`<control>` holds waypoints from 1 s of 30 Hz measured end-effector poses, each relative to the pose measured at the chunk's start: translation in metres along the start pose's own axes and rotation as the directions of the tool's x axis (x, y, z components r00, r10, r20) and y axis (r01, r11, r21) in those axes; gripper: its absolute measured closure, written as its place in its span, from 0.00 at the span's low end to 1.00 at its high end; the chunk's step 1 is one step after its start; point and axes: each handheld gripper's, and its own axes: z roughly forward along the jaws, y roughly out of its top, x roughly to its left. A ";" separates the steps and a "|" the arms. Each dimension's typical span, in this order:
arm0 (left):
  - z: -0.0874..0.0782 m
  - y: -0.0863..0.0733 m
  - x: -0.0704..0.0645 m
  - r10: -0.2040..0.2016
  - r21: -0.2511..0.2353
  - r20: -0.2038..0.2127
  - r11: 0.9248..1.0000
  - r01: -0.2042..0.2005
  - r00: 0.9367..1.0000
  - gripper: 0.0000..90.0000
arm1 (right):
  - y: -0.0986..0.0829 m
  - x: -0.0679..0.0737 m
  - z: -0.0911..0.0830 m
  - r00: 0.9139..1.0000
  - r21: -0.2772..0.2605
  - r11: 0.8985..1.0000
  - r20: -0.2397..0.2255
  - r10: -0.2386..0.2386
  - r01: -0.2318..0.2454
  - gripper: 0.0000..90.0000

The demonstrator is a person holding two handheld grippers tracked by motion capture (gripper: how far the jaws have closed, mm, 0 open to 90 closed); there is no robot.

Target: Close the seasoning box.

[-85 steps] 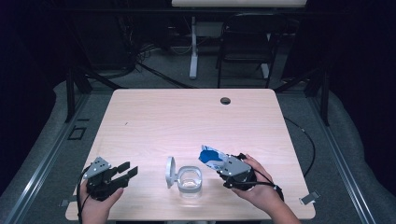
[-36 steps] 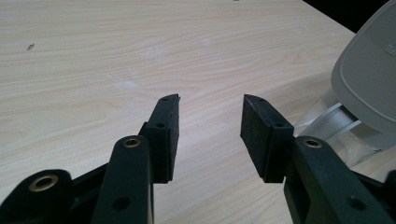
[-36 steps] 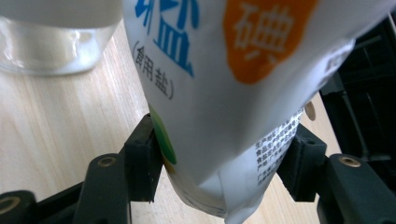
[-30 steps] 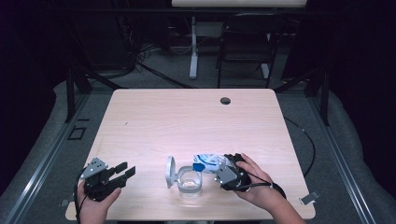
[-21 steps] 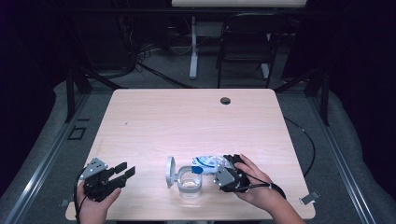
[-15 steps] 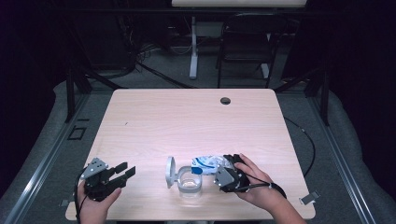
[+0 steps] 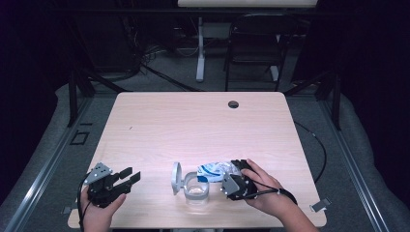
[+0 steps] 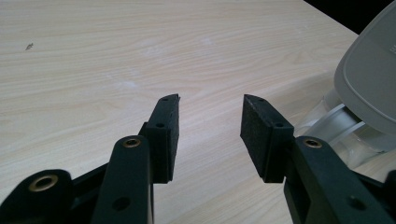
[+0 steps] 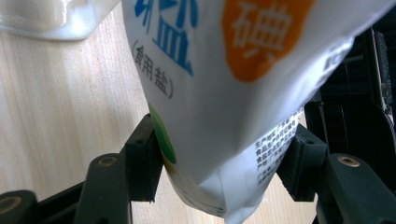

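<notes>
Holding: right gripper (image 7: 231, 180), jaws clamped on the lower end of a white salt bag (image 7: 216, 170), pads pressing its two faces in the right gripper view (image 9: 212, 154)
Bag print: blue characters and an orange patch, close against the lens in the right gripper view
Bag axis: long axis running leftward from the right gripper toward the clear container (image 7: 197, 188), free end tipped out over or just past the container's far right corner
Bag mouth: cannot tell whether cut open, nor whether anything pours
Container: clear, squarish, near the front edge of the table (image 7: 203, 121), between the two hands, its pale corner at top left of the right gripper view (image 9: 56, 18)
Lid: grey, round, hinged up on the container's left side (image 7: 176, 177), standing on edge, its back at the right edge of the left gripper view (image 8: 369, 88)
Nearer hand: right, bag just beside the container's opening; left well apart to the left
Idle tool: left gripper (image 7: 126, 177), jaws apart and gripping nothing, pointing right toward the lid over bare wood (image 8: 210, 135)
Deciding relation: bag's free end against the container's opening, lying left and slightly nearer than the right gripper
Likely call: tilting the free end lower over the opening, gripped end raised, lid side left unobstructed
Risk: spilling onto the table if the bag end sits past the rim rather than over it
</notes>
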 end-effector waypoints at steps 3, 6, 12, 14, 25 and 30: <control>0.001 -0.001 0.001 0.000 0.005 -0.002 1.000 0.000 1.000 0.64 | 0.001 0.001 0.001 1.000 0.013 1.000 0.007 -0.019 0.018 0.45; 0.002 -0.001 0.001 -0.001 0.003 -0.006 1.000 0.001 1.000 0.64 | 0.001 0.001 0.000 1.000 0.020 0.999 0.007 -0.026 0.026 0.45; 0.001 -0.001 0.003 -0.003 0.008 -0.007 1.000 0.003 1.000 0.64 | 0.003 -0.001 -0.002 0.999 0.031 0.998 0.004 -0.052 0.052 0.45; 0.000 -0.001 0.002 -0.003 0.005 -0.005 1.000 0.003 1.000 0.64 | 0.004 -0.002 -0.004 0.997 0.057 0.995 0.007 -0.078 0.077 0.45; 0.000 0.000 0.002 -0.002 0.002 -0.006 1.000 0.002 1.000 0.64 | 0.005 -0.003 -0.004 0.994 0.047 0.993 0.012 -0.113 0.112 0.45; -0.001 0.000 0.002 0.000 0.004 -0.007 1.000 0.000 1.000 0.64 | 0.005 -0.002 -0.004 0.991 0.055 0.989 0.007 -0.137 0.136 0.45</control>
